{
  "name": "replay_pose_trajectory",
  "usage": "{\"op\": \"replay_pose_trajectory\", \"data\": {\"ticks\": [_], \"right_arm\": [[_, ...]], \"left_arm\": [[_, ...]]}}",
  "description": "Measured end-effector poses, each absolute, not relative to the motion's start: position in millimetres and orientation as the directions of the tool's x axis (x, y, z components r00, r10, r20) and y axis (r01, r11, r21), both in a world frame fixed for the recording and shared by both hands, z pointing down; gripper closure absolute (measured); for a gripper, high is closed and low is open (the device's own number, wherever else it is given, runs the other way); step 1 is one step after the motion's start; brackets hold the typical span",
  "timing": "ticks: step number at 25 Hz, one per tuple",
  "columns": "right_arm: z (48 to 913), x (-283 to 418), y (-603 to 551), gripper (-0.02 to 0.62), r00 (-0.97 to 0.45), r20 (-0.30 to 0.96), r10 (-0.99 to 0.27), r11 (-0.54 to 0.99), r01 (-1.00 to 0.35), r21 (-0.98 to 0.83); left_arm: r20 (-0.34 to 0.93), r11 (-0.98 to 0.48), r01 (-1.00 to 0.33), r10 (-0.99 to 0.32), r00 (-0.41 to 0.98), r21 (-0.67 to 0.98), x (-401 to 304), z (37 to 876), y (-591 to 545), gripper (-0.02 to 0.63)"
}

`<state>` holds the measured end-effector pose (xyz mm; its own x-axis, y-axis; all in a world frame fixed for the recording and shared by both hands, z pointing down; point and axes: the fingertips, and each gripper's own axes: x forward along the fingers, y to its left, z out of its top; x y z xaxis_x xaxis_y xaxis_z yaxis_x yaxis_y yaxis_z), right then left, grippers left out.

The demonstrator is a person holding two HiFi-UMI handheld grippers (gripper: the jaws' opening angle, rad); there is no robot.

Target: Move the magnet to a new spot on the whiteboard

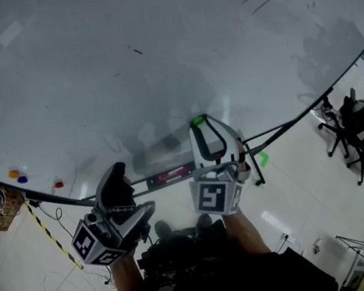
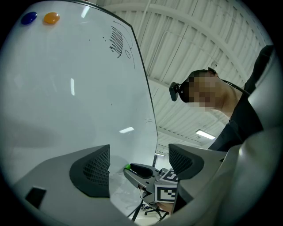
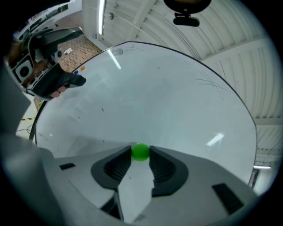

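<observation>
Slippage is the worry: a small round green magnet [image 3: 140,152] sits on the glossy white whiteboard [image 3: 168,97] between the spread tips of the right gripper [image 1: 201,126]. An off-centre squeeze could skid it away. The left gripper [image 2: 139,154] gapes empty.

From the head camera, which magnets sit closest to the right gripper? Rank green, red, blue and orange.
1. Green magnet, at the right gripper's tips.
2. Red magnet, far left.
3. Blue magnet, further left.
4. Orange magnet, beside blue, barely farther.
</observation>
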<state>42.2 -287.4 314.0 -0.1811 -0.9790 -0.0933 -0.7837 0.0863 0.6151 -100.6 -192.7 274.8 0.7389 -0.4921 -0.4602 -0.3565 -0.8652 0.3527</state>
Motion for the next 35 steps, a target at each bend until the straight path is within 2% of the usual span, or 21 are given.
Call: {"op": "replay_pose_trajectory", "data": {"ticks": [17,26,35], "right_arm": [[312.2,63.5,-262.9,0.445,-0.344,-0.029,-0.938,0.314,-0.885,0.345],[297.8,85.7,-242.9,0.446,-0.492,-0.122,-0.862,0.469,-0.865,0.177],[292.9,109.7,-223.1,0.446,-0.588,-0.171,-0.791,0.573,-0.809,0.132]], "left_arm": [[-0.448,-0.868,-0.312,-0.472,0.760,0.386,-78.2,277.1,-186.8,0.192],[-0.420,-0.853,-0.320,-0.490,0.764,0.413,-53.0,283.5,-179.3,0.192],[-0.398,-0.820,-0.414,-0.559,0.728,0.395,-20.5,280.4,-168.7,0.192]]}}
